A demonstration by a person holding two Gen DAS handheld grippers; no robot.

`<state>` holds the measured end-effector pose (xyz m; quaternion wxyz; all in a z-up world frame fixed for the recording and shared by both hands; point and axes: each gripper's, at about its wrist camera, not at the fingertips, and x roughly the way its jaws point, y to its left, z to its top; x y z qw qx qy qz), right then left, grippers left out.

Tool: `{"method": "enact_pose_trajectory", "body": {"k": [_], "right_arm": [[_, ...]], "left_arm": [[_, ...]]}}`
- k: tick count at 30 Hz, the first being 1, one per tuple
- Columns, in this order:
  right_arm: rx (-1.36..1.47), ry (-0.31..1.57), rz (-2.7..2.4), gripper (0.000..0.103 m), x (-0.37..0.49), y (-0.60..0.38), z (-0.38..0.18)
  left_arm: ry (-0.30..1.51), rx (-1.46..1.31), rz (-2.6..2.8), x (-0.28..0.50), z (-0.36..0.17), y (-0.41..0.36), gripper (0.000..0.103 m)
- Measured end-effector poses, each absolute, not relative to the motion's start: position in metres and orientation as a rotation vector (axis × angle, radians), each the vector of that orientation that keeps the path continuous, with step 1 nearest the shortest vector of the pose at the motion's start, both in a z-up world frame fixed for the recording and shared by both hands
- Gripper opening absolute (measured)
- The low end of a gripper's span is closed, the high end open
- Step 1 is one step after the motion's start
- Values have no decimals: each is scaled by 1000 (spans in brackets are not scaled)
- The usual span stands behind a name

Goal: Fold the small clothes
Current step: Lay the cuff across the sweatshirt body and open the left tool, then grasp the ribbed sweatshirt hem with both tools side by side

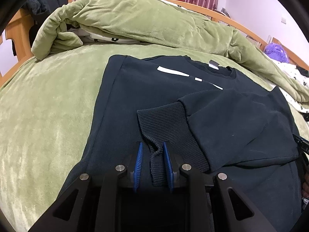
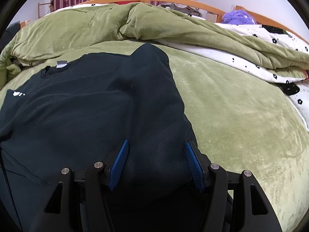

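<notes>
Hovering w/ left gripper (image 1: 152, 147) over the ribbed cuff (image 1: 164, 129), jaws slightly apart, cuff loose between them. Sweater (image 1: 135, 100) lies flat on the bed (image 1: 48, 116), sleeve running across toward our right. Right gripper (image 2: 155, 147) gapes wide astride the sweater's right edge, pads not pinching.

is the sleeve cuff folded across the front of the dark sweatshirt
Yes: in the left wrist view the ribbed cuff lies on top of the dark sweatshirt body.
</notes>
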<state>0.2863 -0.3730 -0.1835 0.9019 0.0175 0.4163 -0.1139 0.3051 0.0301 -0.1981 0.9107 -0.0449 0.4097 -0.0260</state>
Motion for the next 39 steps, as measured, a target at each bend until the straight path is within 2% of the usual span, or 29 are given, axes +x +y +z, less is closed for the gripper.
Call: {"method": "enact_pose_trajectory", "body": {"k": [4,6,7,14,24,29,39], "right_arm": [[87,871,-235,59,279,-379,-169],[113,849,-222,59,269,-381,-158],[118,839,-216,59,265,-381,-154],[141,810,-222,59,223,-385,-132],[105,862,-220,59,111,-396,-139],[168,908,-198,59,69,-403,-155],[231,931,-147,59,17,-392,-174]], "left_arm": [[849,-109,-41,301,-191,34,42],[849,-114,-40,297,-186,34,56],[848,-120,-42,294,-184,35,58],[852,-150,-55,256,-162,33,59],[743,-164,-62,153,-126,55,59],[734,-126,-53,103,-135,72,59],[834,-224,-79,31,-178,95,59]]}}
